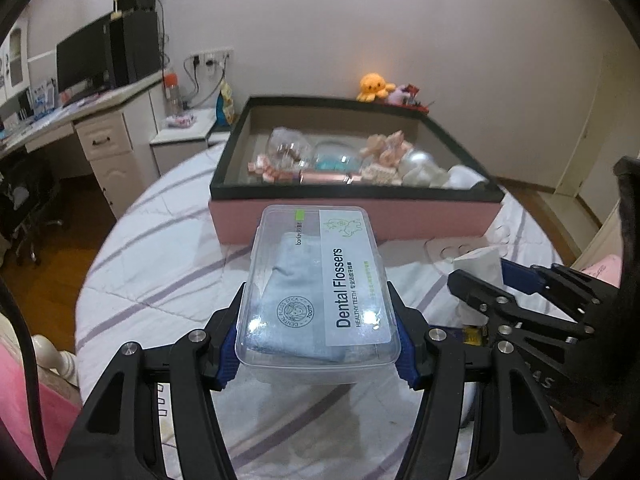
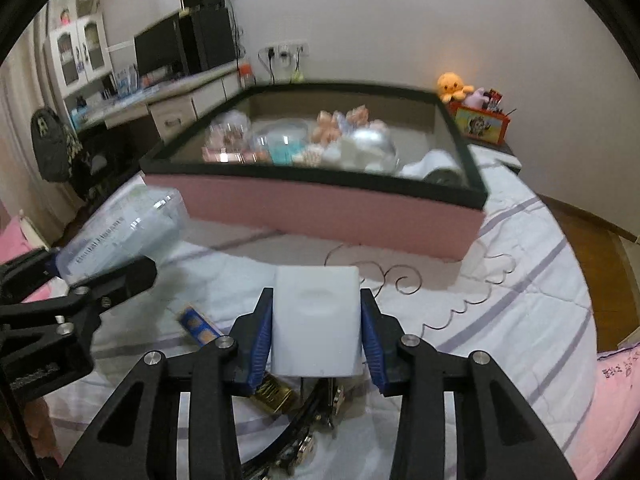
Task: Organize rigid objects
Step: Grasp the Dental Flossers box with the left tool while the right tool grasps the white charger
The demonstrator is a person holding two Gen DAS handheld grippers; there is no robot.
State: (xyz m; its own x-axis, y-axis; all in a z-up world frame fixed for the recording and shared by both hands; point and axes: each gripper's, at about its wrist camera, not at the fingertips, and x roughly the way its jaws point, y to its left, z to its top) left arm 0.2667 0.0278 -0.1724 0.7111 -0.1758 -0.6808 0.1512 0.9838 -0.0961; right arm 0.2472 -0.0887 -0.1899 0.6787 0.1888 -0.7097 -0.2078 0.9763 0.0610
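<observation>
Your left gripper [image 1: 318, 344] pinches the floss box [image 1: 316, 280], right gripper [image 2: 316, 330] the white block [image 2: 316, 320]; neither is in the tray [image 1: 352, 216] yet.

My room is dim, lit from above. Glare spots my flosser box [image 1: 316, 284]. Edges bend darkly; my right view blurs.

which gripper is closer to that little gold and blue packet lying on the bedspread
Right. The gold and blue packet lies just left of the right gripper, which holds a white block. The left gripper, gripping the dental flossers box, is farther left.
</observation>
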